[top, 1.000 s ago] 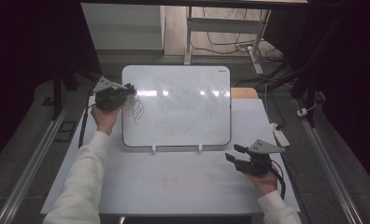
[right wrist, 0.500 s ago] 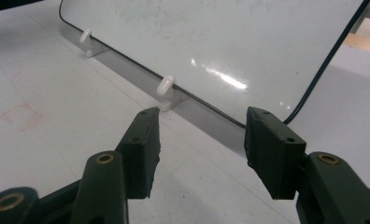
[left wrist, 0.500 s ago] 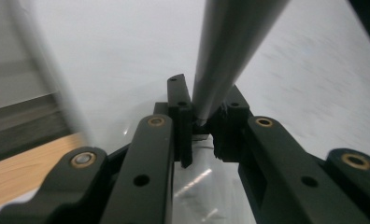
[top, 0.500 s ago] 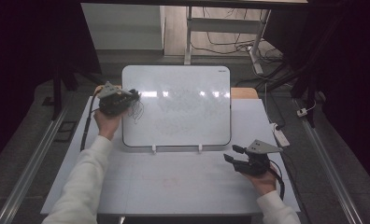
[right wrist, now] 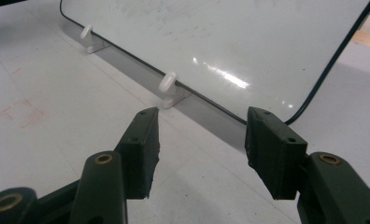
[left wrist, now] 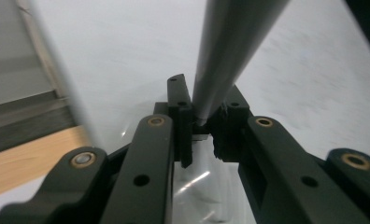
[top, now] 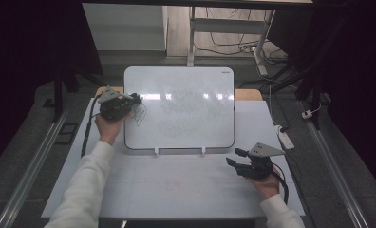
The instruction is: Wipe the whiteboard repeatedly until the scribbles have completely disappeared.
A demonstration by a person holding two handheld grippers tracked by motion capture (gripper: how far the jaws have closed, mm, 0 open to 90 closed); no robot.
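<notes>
A white board (top: 186, 109) stands tilted on two white feet in the middle of the table. My left gripper (top: 136, 100) is at the board's left edge, next to a dark scribble (top: 139, 114) on its surface. In the left gripper view the jaws (left wrist: 204, 100) are shut on a grey marker (left wrist: 230, 46) that points at the board (left wrist: 127, 56). My right gripper (top: 233, 157) hovers over the table below the board's lower right corner. Its jaws (right wrist: 199, 135) stand open with nothing between them, facing the board (right wrist: 220, 37) and one white foot (right wrist: 167, 84).
The white table top (top: 176, 190) stretches in front of the board, with a faint reddish mark (right wrist: 22, 112) on it. A white block with a cable (top: 285, 137) lies at the table's right edge. Metal rails run along both sides.
The left gripper has barely shifted at the board's left edge, still holding the marker. The right gripper stays where it was, jaws apart.
</notes>
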